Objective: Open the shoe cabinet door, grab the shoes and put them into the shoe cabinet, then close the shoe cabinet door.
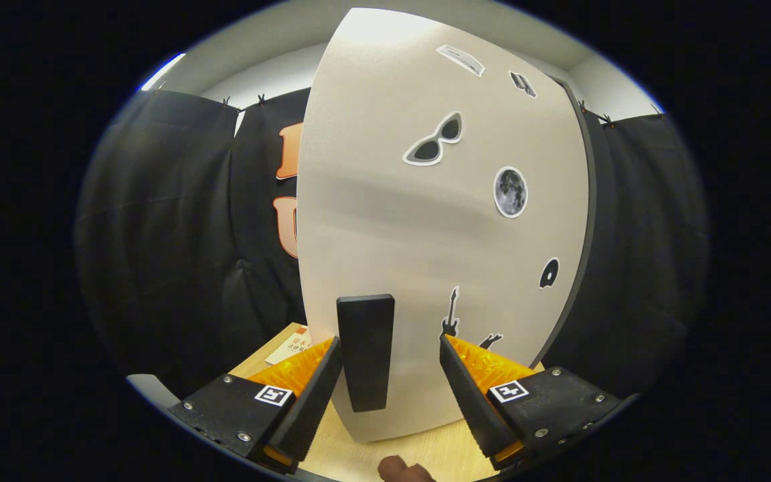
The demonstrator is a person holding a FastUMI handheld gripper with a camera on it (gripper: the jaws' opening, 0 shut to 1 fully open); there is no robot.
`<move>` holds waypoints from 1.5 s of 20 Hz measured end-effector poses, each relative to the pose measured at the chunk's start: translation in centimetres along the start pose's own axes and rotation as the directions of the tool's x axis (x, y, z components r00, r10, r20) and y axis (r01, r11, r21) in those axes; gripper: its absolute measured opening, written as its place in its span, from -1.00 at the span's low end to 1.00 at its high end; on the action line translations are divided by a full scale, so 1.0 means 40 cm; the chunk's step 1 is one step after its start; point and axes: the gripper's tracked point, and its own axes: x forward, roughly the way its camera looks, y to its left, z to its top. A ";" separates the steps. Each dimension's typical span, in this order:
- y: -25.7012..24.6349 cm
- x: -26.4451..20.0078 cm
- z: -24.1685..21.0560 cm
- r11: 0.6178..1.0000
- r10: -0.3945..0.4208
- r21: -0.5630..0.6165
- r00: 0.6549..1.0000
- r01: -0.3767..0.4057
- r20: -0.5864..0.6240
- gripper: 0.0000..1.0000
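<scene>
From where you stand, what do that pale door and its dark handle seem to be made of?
The cabinet door looks like matte laminated board: pale, finely grained, with soft glare, stickers lying flat on it. Its handle seems to be dull black plastic or painted wood; the look leaves that open. The gripper has open jaws either side of it.

Tool (391, 348) held level and pointing forward, its two fingers (318, 395) spread wide apart in an open stance, neither pressing on anything. A fingertip of the person's hand (404, 470) shows below, between the finger bases.
</scene>
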 end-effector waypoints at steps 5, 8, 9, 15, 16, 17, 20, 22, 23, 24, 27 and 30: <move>0.011 0.094 0.004 0.999 0.041 0.028 0.999 -0.041 -0.009 0.83; 0.016 0.133 0.004 0.997 0.063 0.042 0.998 -0.063 -0.014 0.83; 0.019 0.146 0.006 0.997 0.069 0.041 0.998 -0.068 -0.014 0.83; 0.023 0.169 0.009 0.994 0.014 -0.113 1.000 -0.012 0.016 0.95; 0.023 0.170 0.011 0.994 0.008 -0.112 1.000 -0.005 0.023 0.96; 0.024 0.173 0.014 0.994 0.007 -0.106 0.999 -0.004 0.033 0.96; 0.022 0.180 0.011 0.996 0.002 -0.094 0.999 0.003 0.046 0.96; 0.023 0.173 0.013 0.996 -0.013 -0.082 0.998 0.018 0.059 0.96; 0.022 0.173 0.010 0.996 -0.015 -0.085 0.998 0.020 0.053 0.96; 0.020 0.174 0.018 0.996 -0.015 -0.090 0.998 0.021 0.069 0.96; 0.023 0.172 0.017 0.998 -0.006 -0.068 0.997 0.011 0.078 0.96; 0.021 0.173 0.019 0.998 -0.009 -0.067 0.996 0.014 0.085 0.95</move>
